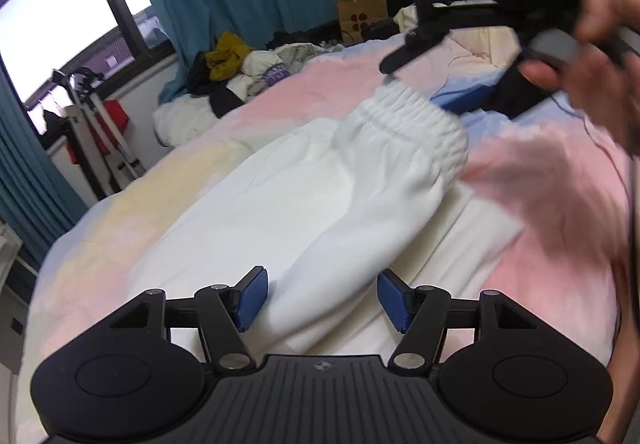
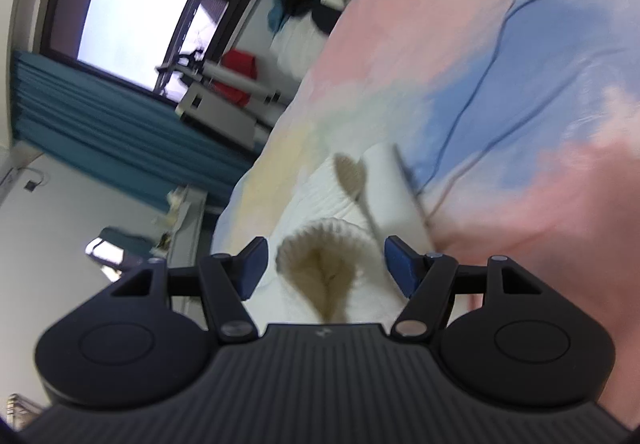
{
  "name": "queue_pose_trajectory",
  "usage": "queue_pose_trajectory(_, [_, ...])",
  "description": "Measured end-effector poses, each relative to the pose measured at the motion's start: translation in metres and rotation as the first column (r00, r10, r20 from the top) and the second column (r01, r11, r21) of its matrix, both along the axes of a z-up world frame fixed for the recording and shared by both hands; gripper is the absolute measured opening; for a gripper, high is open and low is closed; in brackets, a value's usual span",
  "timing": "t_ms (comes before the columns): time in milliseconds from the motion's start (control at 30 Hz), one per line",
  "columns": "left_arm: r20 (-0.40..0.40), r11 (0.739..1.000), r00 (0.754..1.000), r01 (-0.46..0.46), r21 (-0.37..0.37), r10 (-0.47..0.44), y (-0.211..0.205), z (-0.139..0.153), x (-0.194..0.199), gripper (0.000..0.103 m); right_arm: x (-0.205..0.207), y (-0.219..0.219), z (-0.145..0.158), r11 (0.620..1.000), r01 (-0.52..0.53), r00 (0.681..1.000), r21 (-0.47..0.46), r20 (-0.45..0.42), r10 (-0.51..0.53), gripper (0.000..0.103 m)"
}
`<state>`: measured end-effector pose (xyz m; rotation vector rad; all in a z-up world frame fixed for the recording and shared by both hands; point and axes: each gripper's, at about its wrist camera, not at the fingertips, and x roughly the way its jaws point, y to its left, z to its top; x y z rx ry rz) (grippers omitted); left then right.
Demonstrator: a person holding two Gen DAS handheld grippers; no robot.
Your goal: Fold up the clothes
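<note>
One pair of white fleece trousers with an elastic waistband (image 1: 320, 180) lies lengthwise on the pastel pink, blue and yellow duvet (image 1: 552, 244) in the left wrist view, a leg running between the spread, empty jaws of the left gripper (image 1: 322, 298), while the right gripper (image 1: 436, 40) hovers blurred over the waistband. Seen from the right wrist, its jaws gape empty above the waistband opening (image 2: 320, 264), near one thin dark cable (image 2: 480, 84); I judge a hasty pinch could snag that cable or catch a single layer, skewing the fold.
</note>
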<state>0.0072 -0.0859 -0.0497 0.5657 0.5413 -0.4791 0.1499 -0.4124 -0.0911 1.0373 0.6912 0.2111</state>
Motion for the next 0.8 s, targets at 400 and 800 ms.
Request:
queue_pose_trajectory(400, [0.111, 0.996, 0.992, -0.049, -0.071, 0.057, 0.066, -0.016, -0.038, 0.064, 0.085, 0.004, -0.044, 0.967, -0.254, 0.967, -0.013, -0.033, 0.254, 0.071])
queue_pose_trajectory(800, [0.183, 0.997, 0.982, -0.036, -0.066, 0.047, 0.061, -0.031, 0.000, 0.064, 0.081, 0.043, -0.017, 0.889, -0.295, 0.954, -0.349, -0.054, 0.295, 0.070])
